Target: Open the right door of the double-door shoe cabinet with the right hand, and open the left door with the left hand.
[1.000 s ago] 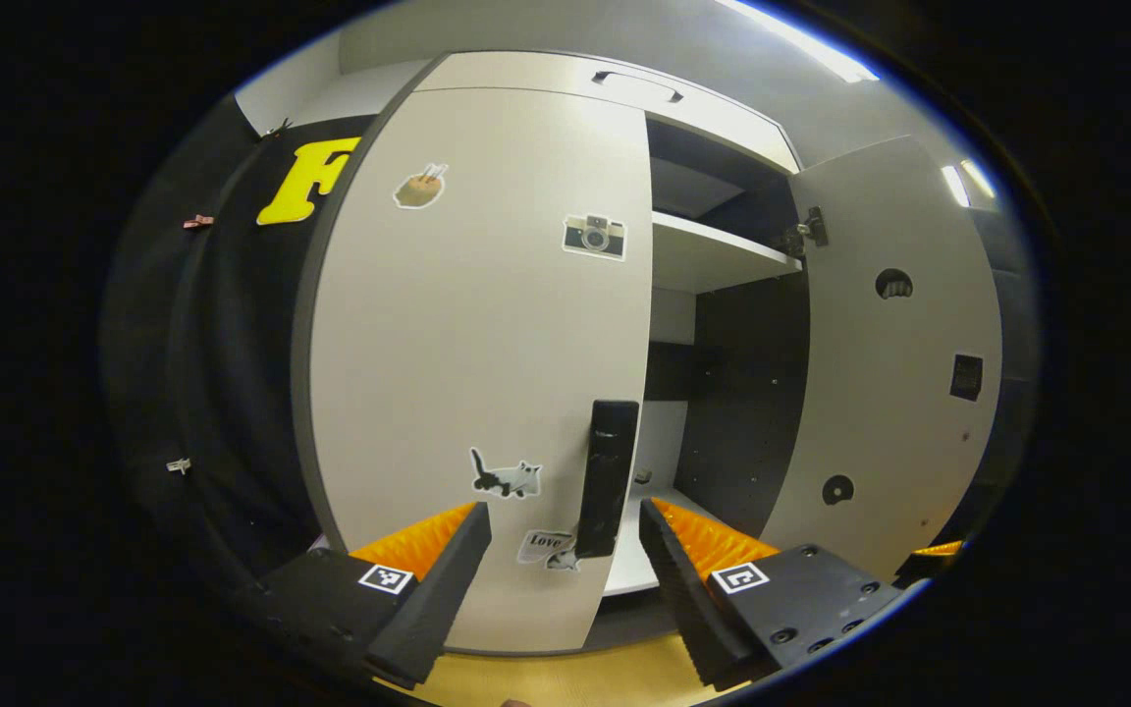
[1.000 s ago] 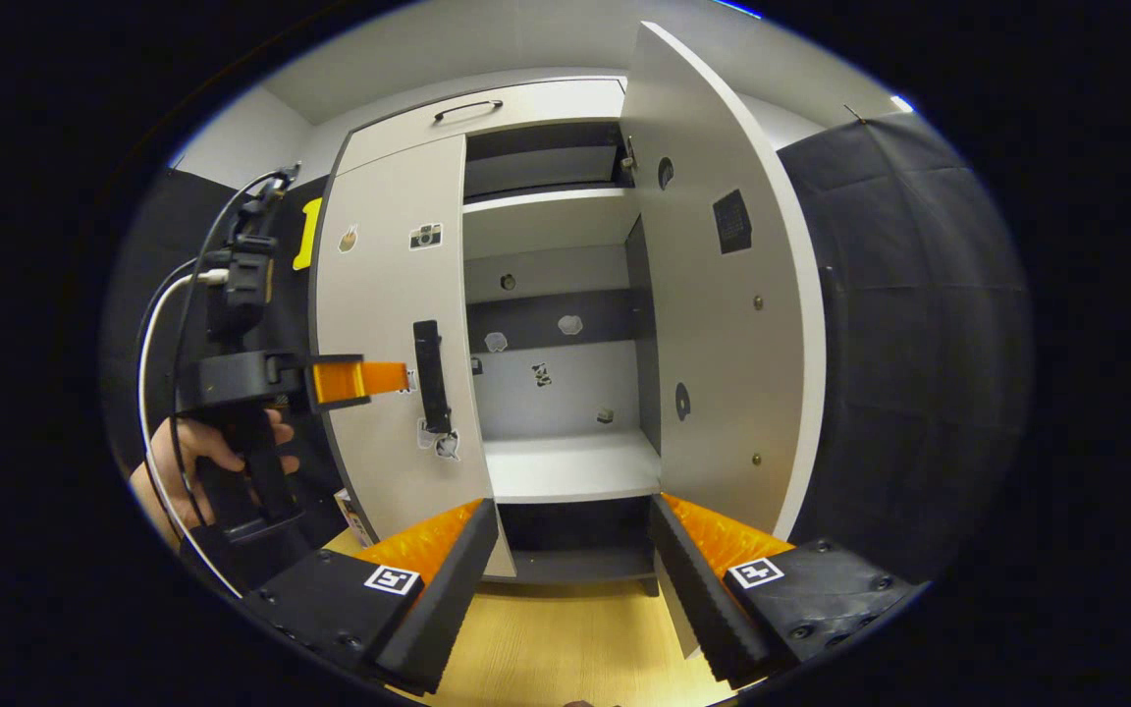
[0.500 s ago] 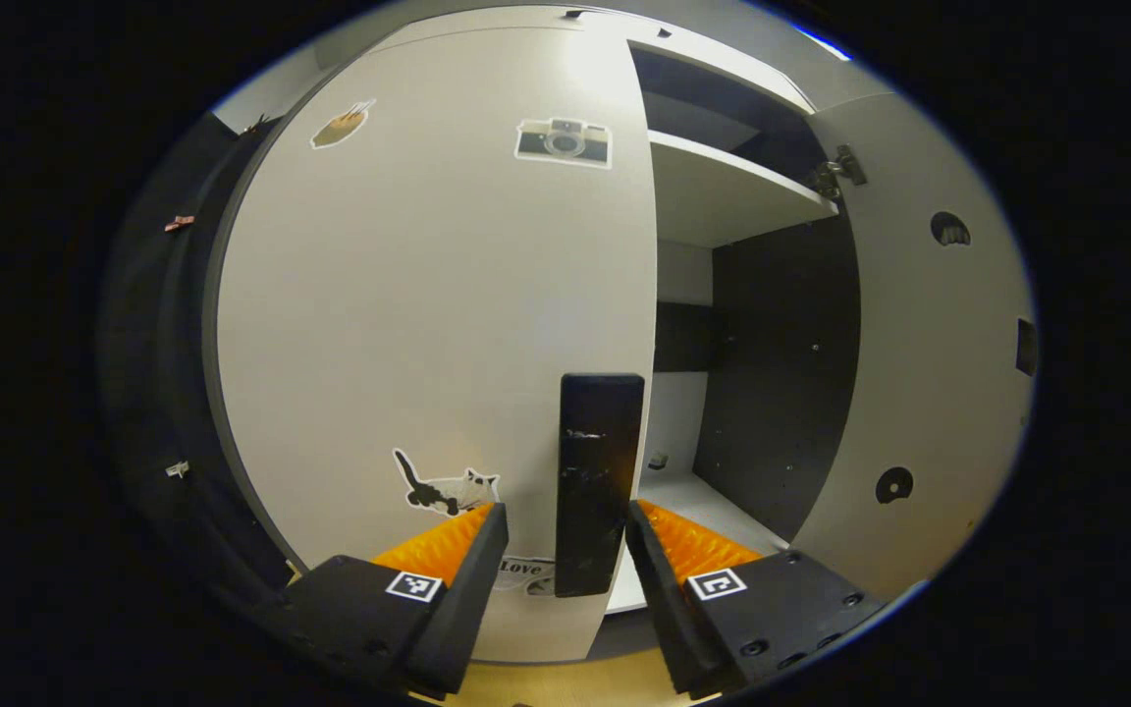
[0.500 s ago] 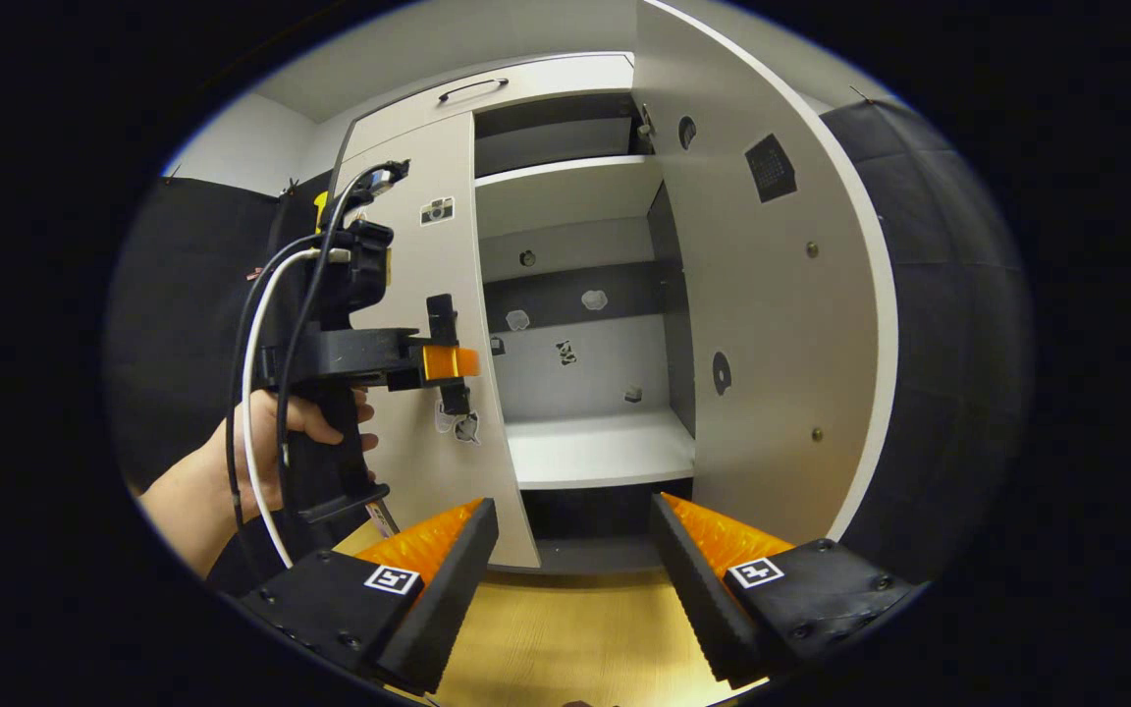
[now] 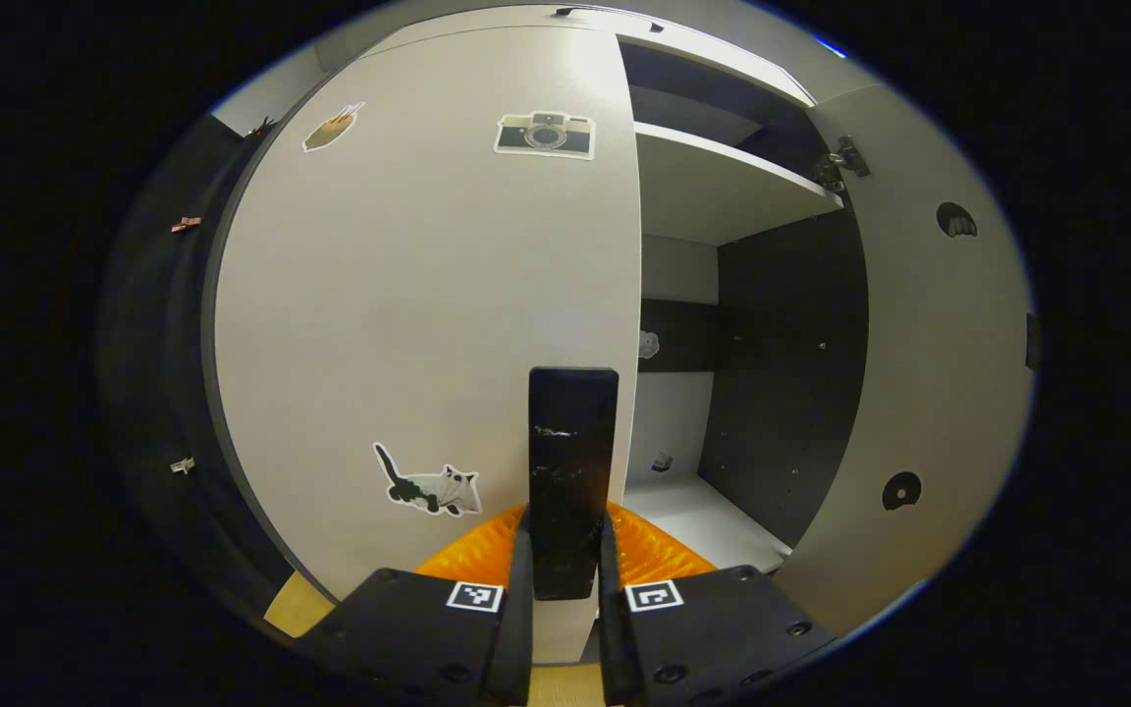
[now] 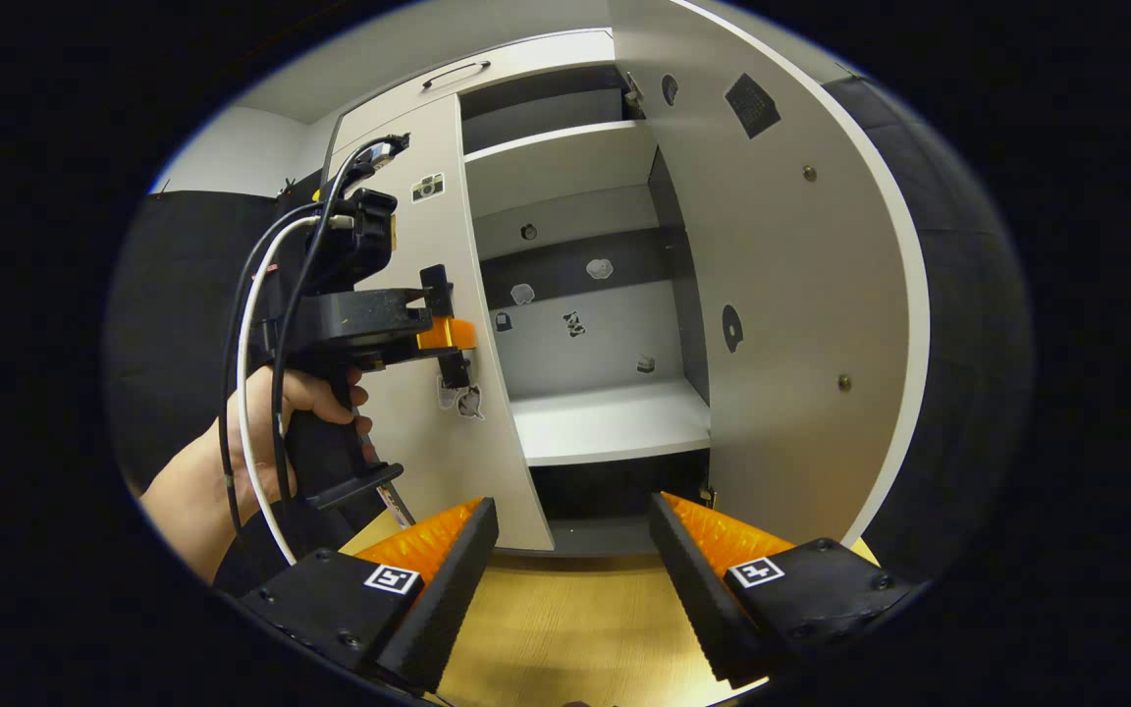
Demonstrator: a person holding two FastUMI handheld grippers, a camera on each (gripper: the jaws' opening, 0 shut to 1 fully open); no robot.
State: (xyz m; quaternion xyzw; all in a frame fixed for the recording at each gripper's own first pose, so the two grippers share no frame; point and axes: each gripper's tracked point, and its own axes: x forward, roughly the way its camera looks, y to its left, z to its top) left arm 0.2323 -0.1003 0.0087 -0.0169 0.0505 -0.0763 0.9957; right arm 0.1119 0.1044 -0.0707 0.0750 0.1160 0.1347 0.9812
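**Left claw closed onto the left door's handle**

Since the earlier frames the left gripper has gone from fingers spread either side of the handle to fingers pressed against it; the right gripper has drifted little, the cabinet sitting slightly higher in its view.

Shoe cabinet: right door already swung wide, shelves exposed. Left door not yet open, its free edge against the open bay.

Handle: a dark bar, long axis vertical, mounted near the left door's free edge. It stands straight ahead of the left gripper, rising from between the two fingers, which pinch its lower part from both sides. In the right gripper view the left gripper reaches level to that handle, held by a hand below it, pistol-grip upright.

Right gripper: fingers spread, holding nothing, hovering over the wooden floor in front of the open bay, apart from both doors.

Judgement: hinges lie on the far left edge, so the pull should arc outward and leftward; left hand is the one engaged.
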